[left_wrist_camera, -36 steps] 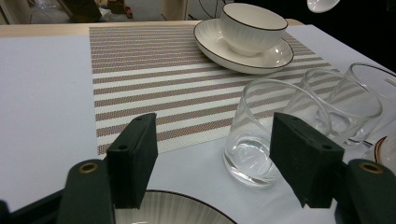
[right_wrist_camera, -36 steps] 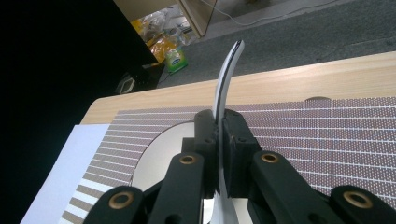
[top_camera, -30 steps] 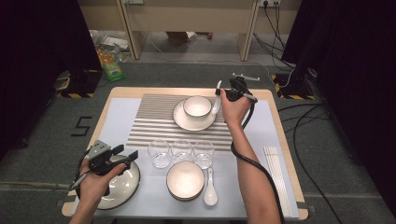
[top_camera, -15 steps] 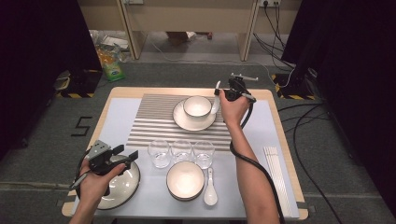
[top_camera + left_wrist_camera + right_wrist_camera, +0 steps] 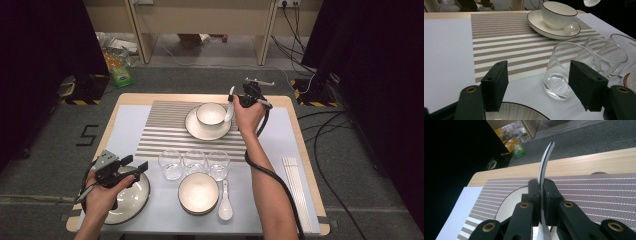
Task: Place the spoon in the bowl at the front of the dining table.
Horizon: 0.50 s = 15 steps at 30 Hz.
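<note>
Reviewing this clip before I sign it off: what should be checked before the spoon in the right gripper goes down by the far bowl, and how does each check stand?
1. Grip on the spoon: right gripper clamped on it, ok.
2. Spoon clear of the far bowl: bowl end hangs beside the rim, contact cannot tell.
3. Far bowl seated on its plate: upright and centred, ok.
4. Left gripper out of the way: open, above the near plate, ok.
5. Three glasses away from the right arm's path: in a row nearer the person, ok.
</note>
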Each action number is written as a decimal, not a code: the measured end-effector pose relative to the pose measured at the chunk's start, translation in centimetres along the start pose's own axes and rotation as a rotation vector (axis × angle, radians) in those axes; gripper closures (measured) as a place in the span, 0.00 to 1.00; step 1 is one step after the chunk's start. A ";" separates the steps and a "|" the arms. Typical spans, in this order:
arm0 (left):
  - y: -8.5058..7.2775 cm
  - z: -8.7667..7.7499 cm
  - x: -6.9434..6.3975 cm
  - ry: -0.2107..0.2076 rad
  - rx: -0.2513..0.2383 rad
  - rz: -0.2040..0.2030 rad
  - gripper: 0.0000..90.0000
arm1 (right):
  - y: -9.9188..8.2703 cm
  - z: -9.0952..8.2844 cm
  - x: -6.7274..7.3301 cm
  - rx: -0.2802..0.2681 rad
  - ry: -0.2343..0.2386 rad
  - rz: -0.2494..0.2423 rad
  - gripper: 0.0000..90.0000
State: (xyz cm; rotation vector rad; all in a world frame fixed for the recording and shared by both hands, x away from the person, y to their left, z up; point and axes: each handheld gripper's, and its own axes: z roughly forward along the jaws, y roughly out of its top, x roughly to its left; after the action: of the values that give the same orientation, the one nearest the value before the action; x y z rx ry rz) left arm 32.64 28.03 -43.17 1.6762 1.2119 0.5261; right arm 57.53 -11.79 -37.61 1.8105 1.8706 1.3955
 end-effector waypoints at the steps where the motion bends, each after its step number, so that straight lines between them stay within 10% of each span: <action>1: 0.0 0.0 0.0 0.000 0.001 0.000 0.35 | 0.0 0.0 0.0 0.000 0.001 0.000 0.95; 15: 0.0 0.0 0.1 0.002 0.000 -0.002 0.35 | 0.1 0.4 0.1 0.004 0.001 0.002 0.95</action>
State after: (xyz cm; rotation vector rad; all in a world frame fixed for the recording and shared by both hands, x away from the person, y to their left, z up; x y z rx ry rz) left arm 32.65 28.11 -43.15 1.6750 1.2143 0.5267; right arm 57.81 -11.53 -37.71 1.8136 1.8744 1.3949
